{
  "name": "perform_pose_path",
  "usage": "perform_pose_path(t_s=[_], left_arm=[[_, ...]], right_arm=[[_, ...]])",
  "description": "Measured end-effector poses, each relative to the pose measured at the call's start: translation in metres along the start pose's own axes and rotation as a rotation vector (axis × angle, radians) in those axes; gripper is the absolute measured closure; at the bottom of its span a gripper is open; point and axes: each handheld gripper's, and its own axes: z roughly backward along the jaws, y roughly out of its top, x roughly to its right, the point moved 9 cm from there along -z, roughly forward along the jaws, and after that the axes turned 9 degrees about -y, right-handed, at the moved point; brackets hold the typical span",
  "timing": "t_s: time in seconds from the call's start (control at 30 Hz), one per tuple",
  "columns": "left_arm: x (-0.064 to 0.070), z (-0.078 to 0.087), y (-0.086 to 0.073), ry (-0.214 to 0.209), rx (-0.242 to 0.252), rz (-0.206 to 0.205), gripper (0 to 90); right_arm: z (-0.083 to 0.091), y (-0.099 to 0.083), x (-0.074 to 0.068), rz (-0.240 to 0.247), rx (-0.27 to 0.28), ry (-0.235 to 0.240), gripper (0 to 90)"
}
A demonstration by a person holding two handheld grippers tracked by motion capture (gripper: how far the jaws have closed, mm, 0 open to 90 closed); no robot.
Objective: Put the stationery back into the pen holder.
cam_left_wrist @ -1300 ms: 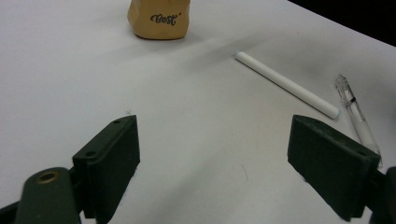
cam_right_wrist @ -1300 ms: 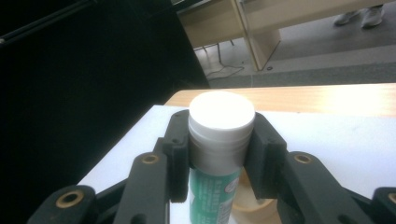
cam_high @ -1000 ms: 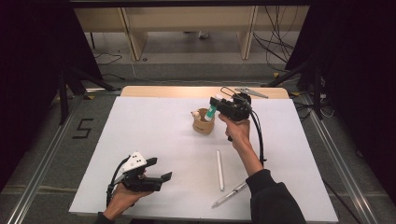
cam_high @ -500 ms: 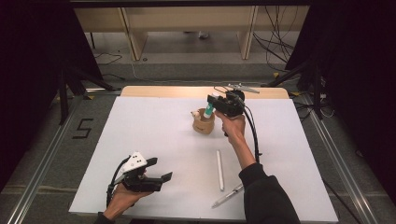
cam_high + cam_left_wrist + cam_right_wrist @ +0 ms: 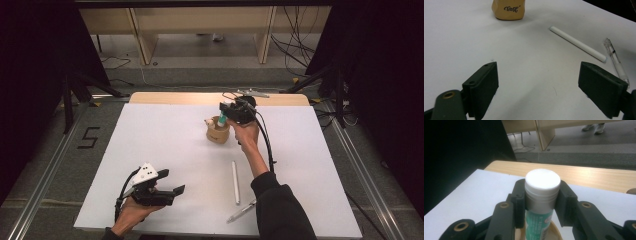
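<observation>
Glue stick held over the cup

The right gripper (image 5: 542, 202) pinches a green glue stick (image 5: 541, 195) (white cap up), its lower end inside the tan cup (image 5: 218, 131) near the desk's far edge. The left gripper (image 5: 539, 87) rests spread wide at the near left corner; a white stick (image 5: 577, 43) and clear pen (image 5: 616, 61) lie toward the near edge.

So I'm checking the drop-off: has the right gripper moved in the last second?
Yes. The right gripper, shut on the green tube, has shifted left toward the tan cup and now hangs over its mouth.
</observation>
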Motion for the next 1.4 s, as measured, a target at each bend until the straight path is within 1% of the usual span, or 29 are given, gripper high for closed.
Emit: perform_pose_path(t_s=[0.13, 0.3, 0.37, 0.6, 0.73, 0.83, 1.0, 1.23, 1.4], left_arm=[[0.000, 0.000, 0.000, 0.001, 0.001, 0.007, 15.9], [0.000, 0.000, 0.000, 0.001, 0.004, 0.011, 15.8], [-0.001, 0.000, 0.000, 0.002, 0.000, 0.003, 15.8], [0.000, -0.001, -0.001, -0.002, -0.006, 0.007, 15.8], [0.001, -0.002, -0.001, -0.003, -0.005, 0.013, 15.8], [0.002, -0.003, -0.002, -0.003, -0.007, 0.004, 15.7], [0.002, -0.003, -0.002, -0.005, -0.009, 0.009, 15.7], [0.003, -0.004, -0.003, -0.008, -0.015, 0.000, 15.7], [0.003, -0.004, -0.003, -0.006, -0.016, 0.000, 15.7]], right_arm=[[-0.005, -0.003, -0.003, 0.029, -0.015, -0.009, 65.4], [-0.010, -0.005, -0.006, 0.040, -0.028, -0.011, 65.4], [-0.011, -0.006, -0.006, 0.048, -0.031, -0.017, 65.4], [-0.015, -0.010, -0.006, 0.047, -0.044, -0.017, 65.4], [-0.018, -0.012, -0.007, 0.054, -0.053, -0.021, 65.4], [-0.020, -0.015, -0.007, 0.062, -0.063, -0.024, 65.4], [-0.022, -0.018, -0.007, 0.067, -0.074, -0.026, 65.3], [-0.024, -0.020, -0.008, 0.067, -0.083, -0.029, 65.3], [-0.024, -0.022, -0.009, 0.076, -0.089, -0.027, 65.2]])
